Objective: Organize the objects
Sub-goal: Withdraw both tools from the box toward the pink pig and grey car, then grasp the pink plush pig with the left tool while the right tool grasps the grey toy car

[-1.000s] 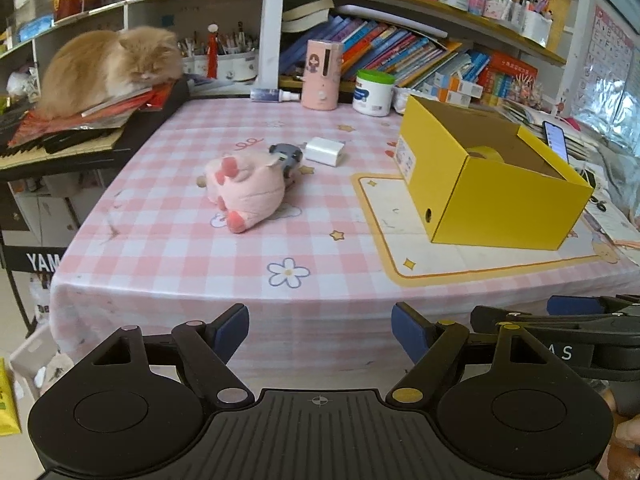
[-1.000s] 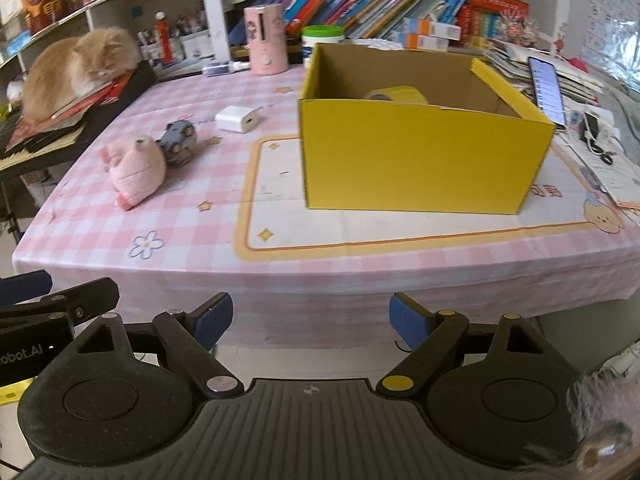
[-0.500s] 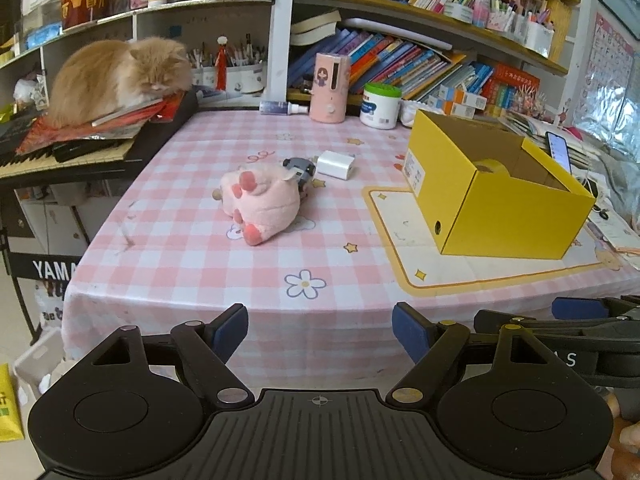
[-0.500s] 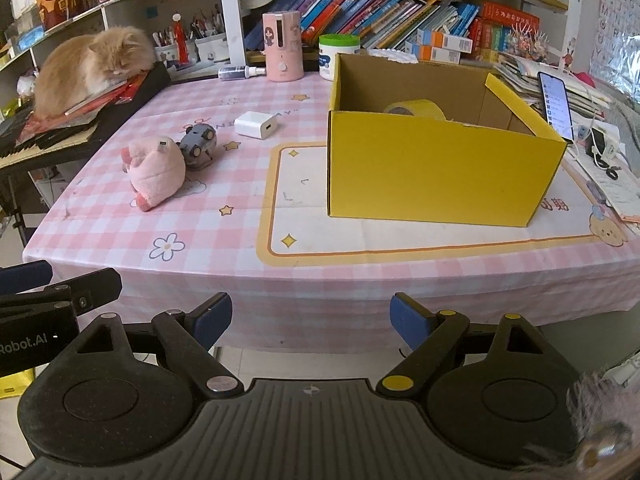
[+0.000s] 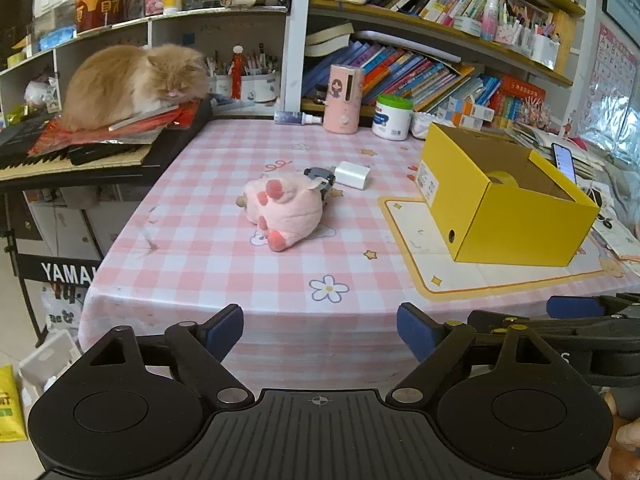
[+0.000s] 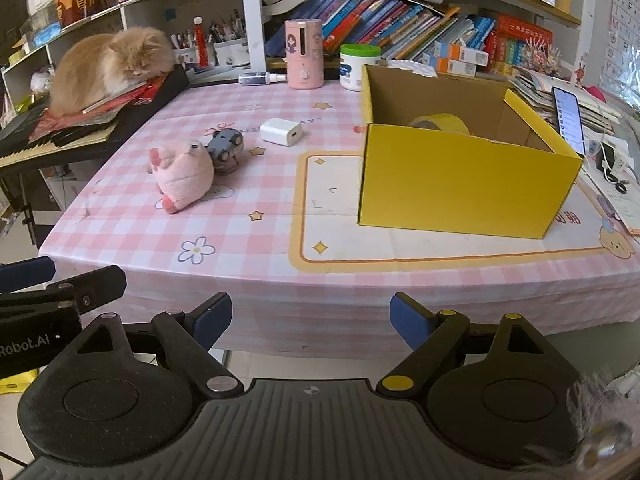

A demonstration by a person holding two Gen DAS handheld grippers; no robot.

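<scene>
A pink plush toy [image 5: 286,210] [image 6: 182,174] lies mid-table on the pink checked tablecloth, with a grey toy car [image 5: 320,178] [image 6: 226,148] touching its far side and a white charger [image 5: 352,174] [image 6: 281,132] just behind. An open yellow box [image 5: 500,200] [image 6: 460,172] stands to the right and holds a yellow tape roll [image 6: 440,124]. My left gripper [image 5: 320,330] and right gripper [image 6: 310,318] are both open and empty, held off the table's front edge.
An orange cat [image 5: 132,82] lies on papers on a keyboard at the left. A pink dispenser [image 5: 342,98], a white jar [image 5: 392,116] and a spray bottle [image 5: 298,118] stand at the back under bookshelves. A phone [image 6: 568,116] leans right of the box.
Both grippers have drawn back and risen slightly from the table, so the objects look farther and higher in view. Nothing on the table has moved.
</scene>
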